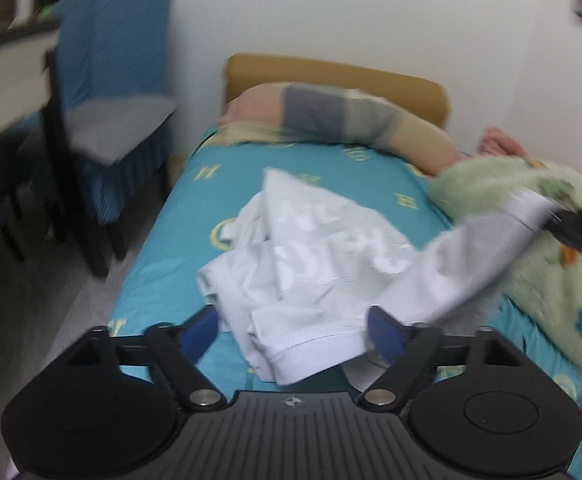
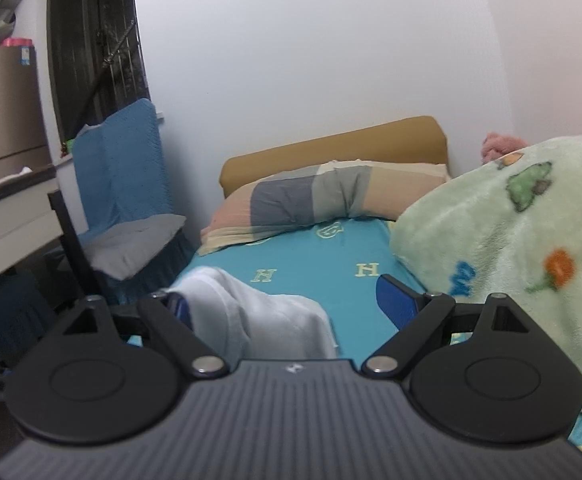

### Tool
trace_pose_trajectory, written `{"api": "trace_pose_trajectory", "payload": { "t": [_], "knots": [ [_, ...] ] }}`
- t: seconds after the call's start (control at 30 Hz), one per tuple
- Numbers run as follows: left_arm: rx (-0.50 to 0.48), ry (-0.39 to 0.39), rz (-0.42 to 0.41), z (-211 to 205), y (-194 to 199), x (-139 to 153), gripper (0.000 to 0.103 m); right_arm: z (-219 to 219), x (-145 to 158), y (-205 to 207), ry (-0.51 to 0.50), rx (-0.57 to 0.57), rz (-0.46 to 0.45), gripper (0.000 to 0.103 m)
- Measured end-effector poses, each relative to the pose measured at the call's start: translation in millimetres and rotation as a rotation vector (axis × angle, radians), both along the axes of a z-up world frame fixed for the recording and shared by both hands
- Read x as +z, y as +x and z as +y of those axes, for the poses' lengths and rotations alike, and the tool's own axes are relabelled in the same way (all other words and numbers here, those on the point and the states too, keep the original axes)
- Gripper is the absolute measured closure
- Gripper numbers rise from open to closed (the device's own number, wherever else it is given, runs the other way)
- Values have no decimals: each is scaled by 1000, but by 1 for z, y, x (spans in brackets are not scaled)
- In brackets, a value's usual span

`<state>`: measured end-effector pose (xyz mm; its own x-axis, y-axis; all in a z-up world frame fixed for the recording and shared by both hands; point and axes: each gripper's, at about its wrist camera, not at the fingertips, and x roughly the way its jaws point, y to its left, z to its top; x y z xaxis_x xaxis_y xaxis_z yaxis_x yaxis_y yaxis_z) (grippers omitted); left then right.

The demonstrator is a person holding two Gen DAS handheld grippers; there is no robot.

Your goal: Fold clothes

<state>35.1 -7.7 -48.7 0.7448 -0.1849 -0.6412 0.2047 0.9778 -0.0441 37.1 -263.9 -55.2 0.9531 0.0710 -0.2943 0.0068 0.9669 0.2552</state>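
A crumpled white shirt [image 1: 311, 264] lies on the turquoise bed sheet [image 1: 179, 240]. My left gripper [image 1: 291, 328] is open, its blue fingers on either side of the shirt's hem, which drapes between them. One sleeve [image 1: 471, 248] stretches up to the right to my right gripper [image 1: 579, 232], seen at the frame's edge. In the right wrist view my right gripper [image 2: 291, 304] has its jaws wide apart, and white sleeve cloth [image 2: 251, 320] lies against its left finger [image 2: 179, 308].
A striped pillow [image 2: 311, 196] and a tan headboard [image 2: 331, 148] are at the bed's far end. A green fleece blanket [image 2: 511, 248] is heaped on the right. A blue-covered chair [image 2: 123, 184] and a desk [image 2: 7, 208] stand to the left.
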Motion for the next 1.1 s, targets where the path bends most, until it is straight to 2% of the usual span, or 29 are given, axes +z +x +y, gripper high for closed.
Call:
{"api": "trace_pose_trajectory", "payload": {
  "t": [0.07, 0.13, 0.27, 0.4, 0.5, 0.6, 0.73, 0.87, 0.93, 1.03, 1.1],
  "knots": [
    [-62, 29, -6, -16, -7, -3, 4, -2, -1, 2, 14, -1, 9, 14],
    [-141, 77, -7, -35, -11, -10, 4, -3, -3, 3, 17, -6, 16, 14],
    [-236, 208, -12, -71, -14, -38, 4, -7, -7, 6, 34, -20, 30, 14],
    [-240, 315, -59, -92, -13, -62, 4, -11, -7, 4, 43, -42, 26, 14],
    [-157, 316, -88, -87, -6, -66, 4, -15, -7, 2, 46, -66, 25, 14],
    [11, 233, -73, -58, 4, -57, 4, -18, -12, 0, 21, -108, 11, 14],
    [273, 125, 28, -5, 21, -50, 3, -20, -28, 2, -75, -199, 29, 14],
    [369, 100, 203, 30, 20, -61, 2, -14, -43, 3, -202, -252, 41, 14],
    [424, 78, 235, 42, 17, -62, 2, -8, -56, 8, -264, -222, 110, 14],
    [483, 66, 169, 48, 6, -46, 2, 0, -67, 4, -308, -208, 191, 14],
    [506, 41, 78, 51, -6, -24, 2, 2, -66, -5, -299, -216, 209, 14]
  ]
}}
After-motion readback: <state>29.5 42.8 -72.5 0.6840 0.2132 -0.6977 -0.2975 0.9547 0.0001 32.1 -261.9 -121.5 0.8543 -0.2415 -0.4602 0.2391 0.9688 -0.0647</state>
